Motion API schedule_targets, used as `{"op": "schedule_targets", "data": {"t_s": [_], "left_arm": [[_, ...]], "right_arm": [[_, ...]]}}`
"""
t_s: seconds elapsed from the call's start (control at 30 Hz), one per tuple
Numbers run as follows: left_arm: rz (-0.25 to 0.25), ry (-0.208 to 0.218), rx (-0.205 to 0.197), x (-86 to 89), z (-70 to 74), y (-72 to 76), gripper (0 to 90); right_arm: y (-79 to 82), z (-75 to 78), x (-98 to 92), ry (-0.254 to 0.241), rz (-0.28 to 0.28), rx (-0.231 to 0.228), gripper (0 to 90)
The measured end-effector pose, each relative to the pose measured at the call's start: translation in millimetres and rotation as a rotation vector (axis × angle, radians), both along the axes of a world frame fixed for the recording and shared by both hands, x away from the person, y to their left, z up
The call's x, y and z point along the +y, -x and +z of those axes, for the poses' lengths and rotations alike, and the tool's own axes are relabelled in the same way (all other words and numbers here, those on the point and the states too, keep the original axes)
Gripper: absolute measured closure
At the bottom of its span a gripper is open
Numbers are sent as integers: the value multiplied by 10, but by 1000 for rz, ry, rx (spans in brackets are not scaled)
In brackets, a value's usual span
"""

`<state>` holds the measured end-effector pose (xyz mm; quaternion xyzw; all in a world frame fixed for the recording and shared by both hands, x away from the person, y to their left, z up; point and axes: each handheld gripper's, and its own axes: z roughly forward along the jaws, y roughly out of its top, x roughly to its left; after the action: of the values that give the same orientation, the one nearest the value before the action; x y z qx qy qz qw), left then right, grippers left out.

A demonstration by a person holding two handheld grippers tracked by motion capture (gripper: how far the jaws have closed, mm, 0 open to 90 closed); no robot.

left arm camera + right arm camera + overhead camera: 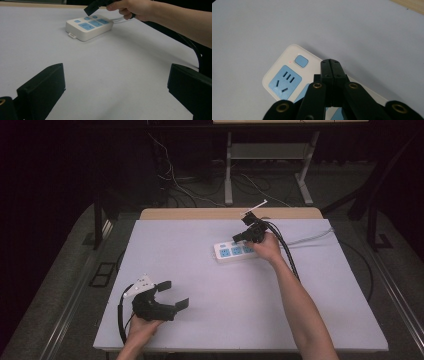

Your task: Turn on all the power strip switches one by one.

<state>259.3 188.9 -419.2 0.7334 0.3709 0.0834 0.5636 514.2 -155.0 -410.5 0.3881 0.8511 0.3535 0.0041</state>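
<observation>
A white power strip (235, 251) with blue sockets lies on the white table toward the back centre. My right gripper (239, 237) hovers just over it, jaws shut with nothing between them. In the right gripper view the closed fingertips (332, 65) hang beside the strip's blue switch button (301, 61), a small red light next to it, and a blue socket (285, 81) shows at the left. My left gripper (173, 294) rests near the front left edge, wide open and empty. In the left gripper view the power strip (88, 26) lies far ahead between the jaws.
The strip's white cord (310, 239) runs off to the right over the table. Black cables (285, 247) trail from my right gripper along the forearm. A wooden table edge (200, 213) lies behind the white sheet; desk legs and floor cables stand beyond.
</observation>
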Motion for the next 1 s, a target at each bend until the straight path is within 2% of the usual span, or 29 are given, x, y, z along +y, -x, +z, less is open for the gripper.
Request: {"op": "schedule_targets", "data": {"t_s": [0.17,0.47,0.63,0.87,1.0], "left_arm": [[0,-1,-1,7,0,-2,0],[3,0,-1,21,0,1,1],[2,2,1,16,1,1,1],[1,3,1,11,0,1,1],[4,0,4,2,0,1,1]], "right_arm": [[2,-37,31,12,4,8,900],[-16,-81,6,-24,-8,8,900],[-14,-76,21,-4,5,-6,900],[-18,-88,12,-12,6,3,900],[-36,-108,-19,-41,-4,26,900]]}}
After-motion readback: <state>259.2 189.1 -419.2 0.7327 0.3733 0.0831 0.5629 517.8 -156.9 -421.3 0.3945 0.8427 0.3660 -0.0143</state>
